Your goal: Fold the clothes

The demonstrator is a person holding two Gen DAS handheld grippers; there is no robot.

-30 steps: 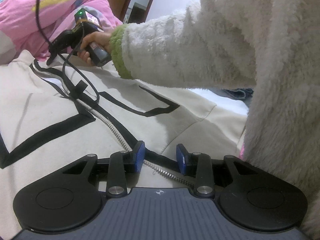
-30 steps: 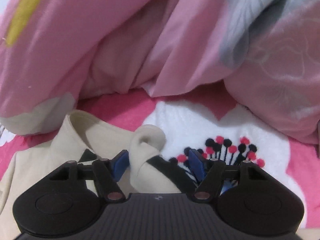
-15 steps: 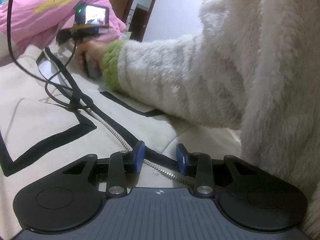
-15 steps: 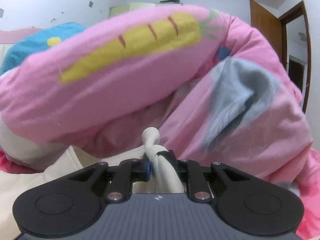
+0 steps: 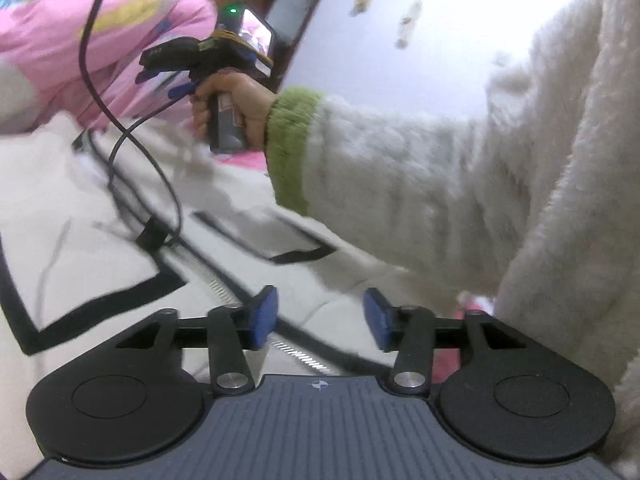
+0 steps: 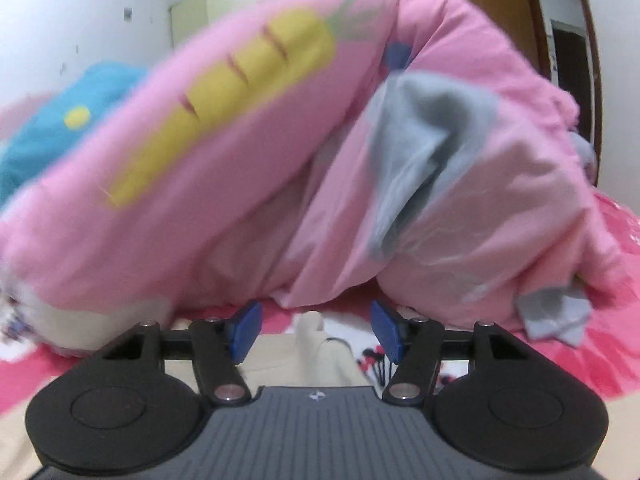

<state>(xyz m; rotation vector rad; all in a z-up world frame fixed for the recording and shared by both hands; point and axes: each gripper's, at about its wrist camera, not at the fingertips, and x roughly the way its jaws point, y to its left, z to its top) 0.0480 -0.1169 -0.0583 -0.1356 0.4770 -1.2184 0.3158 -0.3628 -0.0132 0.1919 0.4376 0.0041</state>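
Cream garment [image 5: 80, 216] with black trim lines, spread flat on the bed, filling the near ground of the left wrist view. Judged soft, light and limp: likely to sag and crease when lifted, best taken at a hem, cuff or collar edge where the cloth is doubled.

Left tongs [image 5: 318, 314]: opening, blue pads apart, nothing pinched; cream cloth and a metal-sheathed cable [image 5: 304, 356] below and just beyond the tips, contact with the cloth not clear.

Right tongs [image 6: 316, 330]: opening, pads clear of the cloth; a rolled cream tip of the garment [image 6: 310, 322] standing between them, touched by neither pad, hence not gripped. More cream cloth beneath the tool body.

Middle ground, left wrist view: right tongs [image 5: 160, 76] raised above the far edge of the garment, held in a hand [image 5: 236, 100] emerging from a fluffy white sleeve [image 5: 400, 176] with green cuff; black cable [image 5: 100, 92] trailing down across the cloth.

Far ground: pink quilt [image 6: 280, 160] with yellow carrot print heaped behind the garment; pink patterned bed sheet [image 6: 592, 360] beneath; wall and wooden door [image 6: 504, 12] beyond.
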